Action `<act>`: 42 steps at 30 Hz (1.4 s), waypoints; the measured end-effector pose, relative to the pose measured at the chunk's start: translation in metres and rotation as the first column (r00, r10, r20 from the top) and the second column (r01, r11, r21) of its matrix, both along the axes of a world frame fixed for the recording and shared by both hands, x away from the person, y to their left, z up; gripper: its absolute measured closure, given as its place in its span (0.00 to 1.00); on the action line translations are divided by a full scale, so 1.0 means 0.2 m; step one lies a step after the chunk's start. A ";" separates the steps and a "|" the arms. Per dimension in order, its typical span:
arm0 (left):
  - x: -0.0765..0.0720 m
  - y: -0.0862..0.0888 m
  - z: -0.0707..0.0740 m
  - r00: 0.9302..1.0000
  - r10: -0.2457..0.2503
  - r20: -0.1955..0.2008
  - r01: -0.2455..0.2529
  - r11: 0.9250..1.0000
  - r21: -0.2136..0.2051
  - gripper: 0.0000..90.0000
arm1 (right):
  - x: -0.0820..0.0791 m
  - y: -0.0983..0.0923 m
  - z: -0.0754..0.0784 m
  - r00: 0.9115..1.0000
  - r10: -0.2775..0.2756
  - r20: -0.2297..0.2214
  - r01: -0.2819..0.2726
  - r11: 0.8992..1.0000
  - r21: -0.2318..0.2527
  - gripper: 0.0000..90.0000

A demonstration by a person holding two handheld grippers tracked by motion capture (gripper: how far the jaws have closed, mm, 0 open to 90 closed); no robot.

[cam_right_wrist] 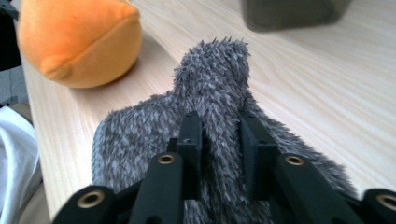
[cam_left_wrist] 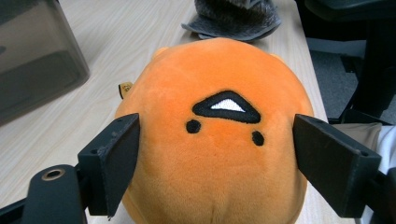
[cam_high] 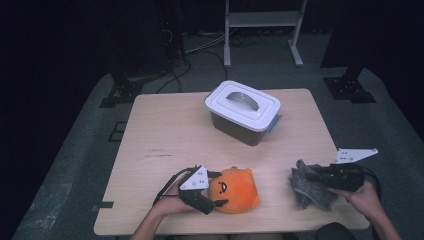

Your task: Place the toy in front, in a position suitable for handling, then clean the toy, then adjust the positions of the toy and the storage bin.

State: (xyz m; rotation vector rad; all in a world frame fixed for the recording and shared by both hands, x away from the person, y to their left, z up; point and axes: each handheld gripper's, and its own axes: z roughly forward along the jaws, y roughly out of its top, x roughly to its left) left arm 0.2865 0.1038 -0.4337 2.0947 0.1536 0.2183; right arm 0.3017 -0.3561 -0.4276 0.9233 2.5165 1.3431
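No legible writing on the orange plush [cam_left_wrist: 215, 140] or its small tag [cam_left_wrist: 124, 88].

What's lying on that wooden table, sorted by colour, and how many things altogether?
Orange: 1, plush toy
Grey: 1, fuzzy cloth
White-lidded: 1, storage box
Total: 3

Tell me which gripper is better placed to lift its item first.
Probably the right gripper: its jaws pinch a fold of the grey fuzzy cloth. The left gripper only straddles the orange plush, jaws apart.
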 end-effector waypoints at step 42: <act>0.01 0.24 0.11 0.986 0.163 0.020 -0.160 0.983 -0.094 0.09 | 0.22 0.44 0.18 0.982 0.164 0.092 -0.175 0.975 0.134 0.38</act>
